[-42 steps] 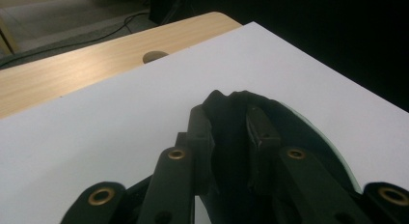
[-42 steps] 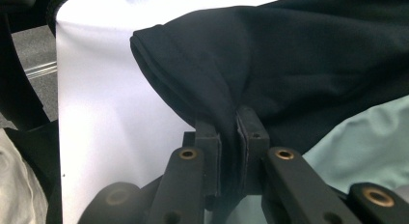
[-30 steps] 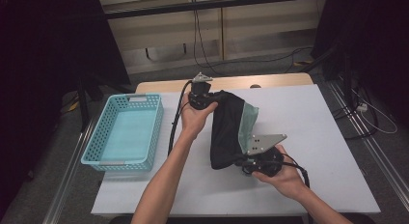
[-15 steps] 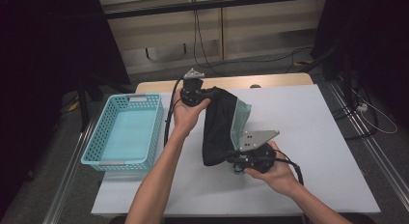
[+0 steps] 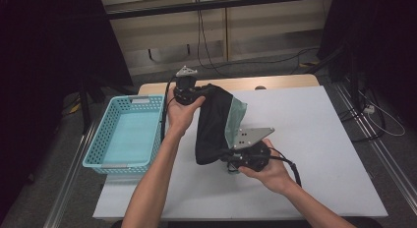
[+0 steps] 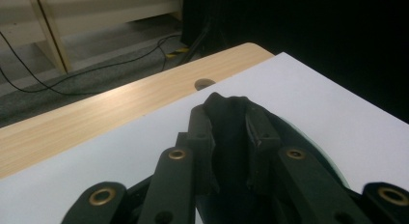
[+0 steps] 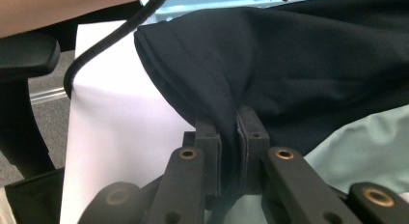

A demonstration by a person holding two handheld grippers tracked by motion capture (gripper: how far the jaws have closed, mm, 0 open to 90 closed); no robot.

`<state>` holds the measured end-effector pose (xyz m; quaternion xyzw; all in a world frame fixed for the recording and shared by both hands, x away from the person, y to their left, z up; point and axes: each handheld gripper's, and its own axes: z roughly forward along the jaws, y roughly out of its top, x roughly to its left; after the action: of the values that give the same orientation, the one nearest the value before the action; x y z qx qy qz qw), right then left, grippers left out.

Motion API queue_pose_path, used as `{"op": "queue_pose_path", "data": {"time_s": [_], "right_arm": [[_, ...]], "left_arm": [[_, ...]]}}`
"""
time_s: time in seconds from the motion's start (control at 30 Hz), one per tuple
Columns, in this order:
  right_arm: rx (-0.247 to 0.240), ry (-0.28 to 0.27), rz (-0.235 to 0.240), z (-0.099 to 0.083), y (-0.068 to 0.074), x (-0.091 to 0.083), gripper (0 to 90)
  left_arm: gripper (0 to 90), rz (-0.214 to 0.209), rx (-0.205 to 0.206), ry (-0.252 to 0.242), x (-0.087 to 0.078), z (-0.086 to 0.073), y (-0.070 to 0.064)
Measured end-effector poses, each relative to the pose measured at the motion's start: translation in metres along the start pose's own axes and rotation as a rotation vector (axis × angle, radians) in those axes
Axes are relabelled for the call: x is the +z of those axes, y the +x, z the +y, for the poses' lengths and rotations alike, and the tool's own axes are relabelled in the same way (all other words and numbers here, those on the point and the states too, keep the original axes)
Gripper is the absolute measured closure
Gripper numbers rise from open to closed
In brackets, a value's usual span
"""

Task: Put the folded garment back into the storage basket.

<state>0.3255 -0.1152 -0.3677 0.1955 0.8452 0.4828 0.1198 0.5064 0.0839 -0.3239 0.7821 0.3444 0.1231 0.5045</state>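
Observation:
A black cloth with a pale green lining hangs stretched between my two grippers above the white table. My left gripper holds its far upper end; in the left gripper view the jaws are shut on a bunch of the black cloth, my left gripper closed around it. My right gripper pinches the near lower end; in the right gripper view my right gripper is shut on a fold of the black cloth, with the green lining below right.
A turquoise plastic basket stands at the table's left side with nothing in it. A wooden strip with a round hole runs along the far edge. Cables lie on the floor beyond.
Both grippers have moved left with the cloth between them, toward the basket. The cloth hangs more upright now.

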Motion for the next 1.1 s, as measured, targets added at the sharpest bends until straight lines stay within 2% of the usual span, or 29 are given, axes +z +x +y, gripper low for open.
{"op": "queue_pose_path", "data": {"time_s": [0.4, 0.83, 1.1], "right_arm": [[-0.013, -0.026, 0.012, 0.019, 0.002, 0.01, 82.6], [-0.029, -0.044, 0.024, 0.032, 0.003, 0.02, 82.6], [-0.034, -0.062, 0.026, 0.041, 0.004, 0.024, 82.6]], "left_arm": [[76.4, 0.034, -0.004, -0.032, -0.027, 0.008, 0.016], [76.4, 0.066, 0.006, -0.061, -0.042, 0.014, 0.02], [76.4, 0.083, 0.003, -0.086, -0.053, 0.017, 0.028]]}}
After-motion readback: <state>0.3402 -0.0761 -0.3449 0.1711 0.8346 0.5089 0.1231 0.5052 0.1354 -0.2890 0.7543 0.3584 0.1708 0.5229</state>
